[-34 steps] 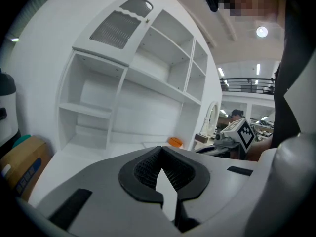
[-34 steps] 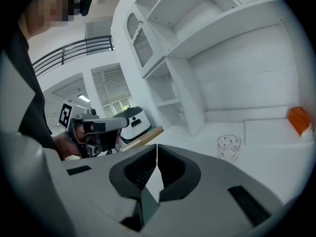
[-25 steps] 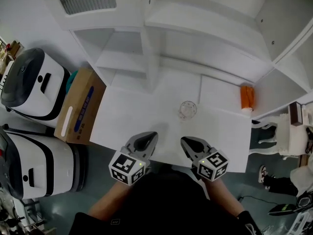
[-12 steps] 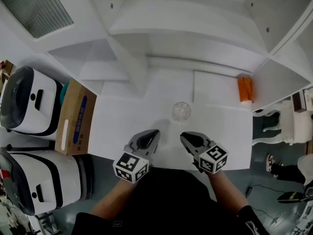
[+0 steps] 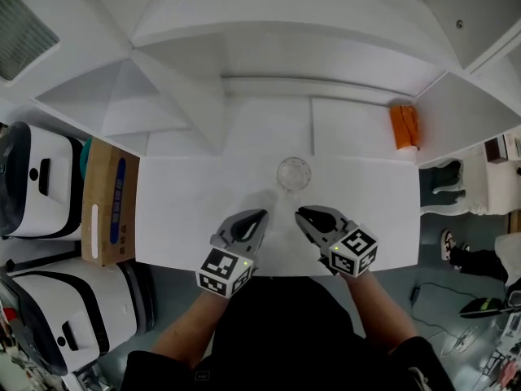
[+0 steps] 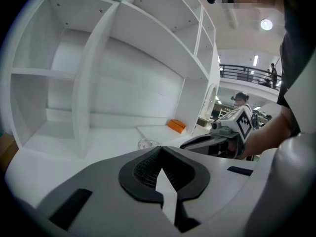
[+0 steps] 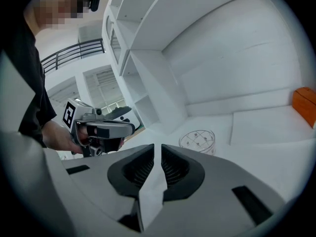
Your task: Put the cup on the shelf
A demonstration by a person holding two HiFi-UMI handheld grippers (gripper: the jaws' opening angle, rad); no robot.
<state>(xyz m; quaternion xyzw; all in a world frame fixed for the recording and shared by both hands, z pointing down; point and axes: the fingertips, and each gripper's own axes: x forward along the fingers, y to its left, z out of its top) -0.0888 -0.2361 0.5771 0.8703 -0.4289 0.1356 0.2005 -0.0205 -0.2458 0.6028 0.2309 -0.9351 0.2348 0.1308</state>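
A clear glass cup [image 5: 293, 173] stands upright on the white table [image 5: 187, 210], in front of the white shelf unit [image 5: 269, 47]. Both grippers hover over the table's near part, a little short of the cup. My left gripper [image 5: 259, 217] lies to the cup's near left, jaws shut and empty [image 6: 161, 149]. My right gripper [image 5: 300, 213] is to the cup's near right, jaws also shut with nothing between them [image 7: 158, 147]. The cup [image 7: 197, 140] shows just beyond the right jaws and small past the left ones [image 6: 146, 143].
An orange object [image 5: 404, 127] lies at the table's far right, by a shelf wall. A cardboard box [image 5: 102, 202] and two white machines [image 5: 32, 177] stand on the floor left of the table. Shelf compartments [image 6: 44, 93] open above the tabletop.
Both grippers have come down and forward over the table toward the cup. The head view has shifted, so the shelf fills more of the top. The cup has stayed put.
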